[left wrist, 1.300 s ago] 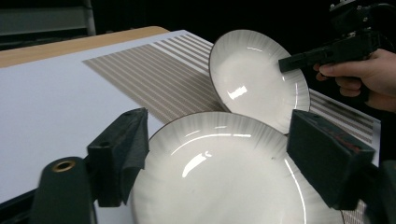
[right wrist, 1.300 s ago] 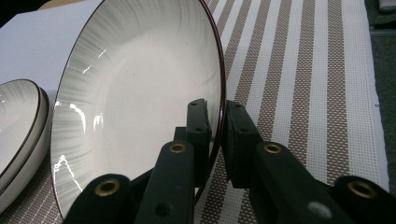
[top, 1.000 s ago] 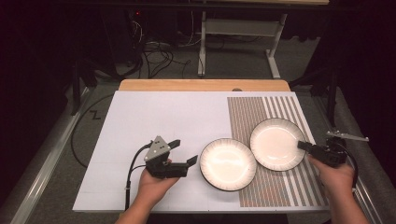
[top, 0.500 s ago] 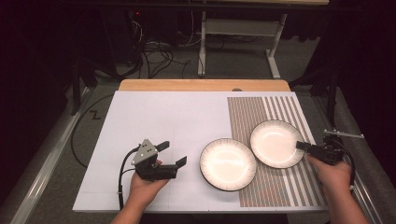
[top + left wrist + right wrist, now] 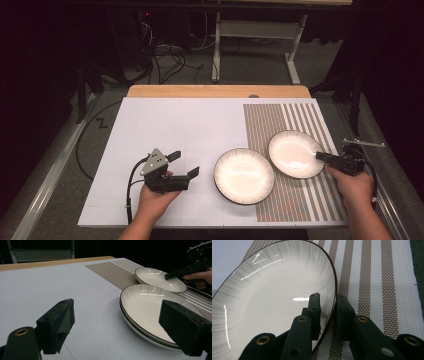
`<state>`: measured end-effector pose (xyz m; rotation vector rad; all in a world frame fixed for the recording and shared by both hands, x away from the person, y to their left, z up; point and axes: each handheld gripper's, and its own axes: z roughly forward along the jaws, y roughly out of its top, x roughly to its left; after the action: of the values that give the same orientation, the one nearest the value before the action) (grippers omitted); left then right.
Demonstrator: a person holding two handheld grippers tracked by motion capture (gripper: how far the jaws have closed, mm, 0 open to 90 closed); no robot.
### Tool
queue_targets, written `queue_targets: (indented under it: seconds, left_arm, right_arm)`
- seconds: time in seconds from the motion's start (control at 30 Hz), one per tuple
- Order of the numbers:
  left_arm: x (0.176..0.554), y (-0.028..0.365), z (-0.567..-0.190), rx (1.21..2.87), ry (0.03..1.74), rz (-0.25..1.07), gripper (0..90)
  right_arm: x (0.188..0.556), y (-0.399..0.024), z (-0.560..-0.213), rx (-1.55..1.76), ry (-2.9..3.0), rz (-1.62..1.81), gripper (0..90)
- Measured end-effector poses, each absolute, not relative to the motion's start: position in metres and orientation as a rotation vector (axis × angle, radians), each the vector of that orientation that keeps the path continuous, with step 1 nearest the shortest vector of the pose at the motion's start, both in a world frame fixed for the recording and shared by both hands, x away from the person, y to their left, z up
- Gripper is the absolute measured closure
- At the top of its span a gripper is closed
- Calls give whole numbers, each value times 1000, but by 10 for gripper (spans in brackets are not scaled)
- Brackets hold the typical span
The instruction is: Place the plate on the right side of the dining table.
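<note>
here, the right gripper pinches the near rim of the far plate, one jaw inside the rim and one outside, and the plate tilts up off the striped mat. just beyond its far edge, toward the left gripper, the near plate lies flat, half on the mat and half on the white table cover. the left gripper hangs over the cover with jaws spread wide and nothing between them, the near plate just ahead of its tips.
</note>
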<state>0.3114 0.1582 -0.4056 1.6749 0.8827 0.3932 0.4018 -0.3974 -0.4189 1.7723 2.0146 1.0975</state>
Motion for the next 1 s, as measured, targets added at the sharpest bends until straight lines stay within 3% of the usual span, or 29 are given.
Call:
queue_targets:
  seconds: [0.1,0.6,1.0]
  left_arm:
    - [311,159,-405,1669,886,399,136]
    - [312,166,-406,1661,909,435,135]
    - [311,178,-404,1630,927,457,127]
  right_arm:
    - [401,-396,-418,1751,2027,1075,755]
    - [367,-388,-395,1512,1958,1150,378]
    - [335,-357,-382,1309,1926,1190,161]
